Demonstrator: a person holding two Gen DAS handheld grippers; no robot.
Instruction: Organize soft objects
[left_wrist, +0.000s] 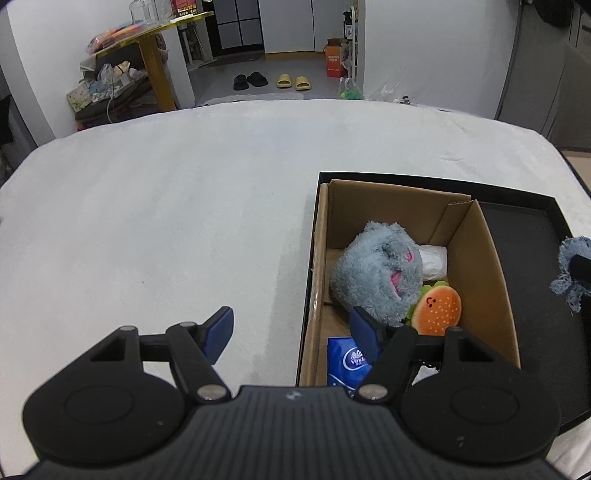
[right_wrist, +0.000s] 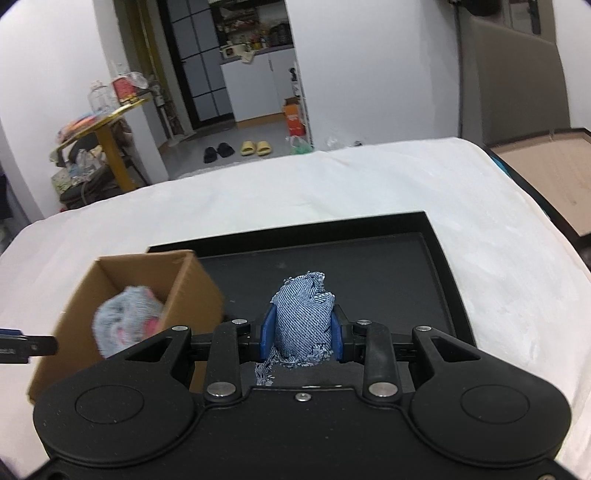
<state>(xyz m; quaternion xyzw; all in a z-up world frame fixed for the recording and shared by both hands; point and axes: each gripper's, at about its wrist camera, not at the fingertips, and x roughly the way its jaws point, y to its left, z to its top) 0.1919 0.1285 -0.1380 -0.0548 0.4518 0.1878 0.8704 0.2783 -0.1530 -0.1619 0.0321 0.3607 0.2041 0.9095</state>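
Observation:
My left gripper (left_wrist: 291, 326) is open and empty, straddling the left wall of a cardboard box (left_wrist: 480, 266). The box holds a grey plush toy (left_wrist: 376, 273), an orange burger plush (left_wrist: 437, 306), a blue tissue pack (left_wrist: 347, 363) and a white wad (left_wrist: 436, 260). The box stands in a black tray (left_wrist: 524, 236). My right gripper (right_wrist: 301, 325) is shut on a frayed denim cloth (right_wrist: 303, 314), held over the black tray (right_wrist: 406, 266) to the right of the box (right_wrist: 192, 288). The cloth also shows at the right edge of the left wrist view (left_wrist: 570, 273).
The tray sits on a white padded surface (left_wrist: 166, 206). Beyond its far edge are a cluttered yellow side table (left_wrist: 147, 44), slippers (left_wrist: 273, 81) and an orange box (left_wrist: 334, 61) on the floor. A brown board (right_wrist: 550, 173) lies to the right.

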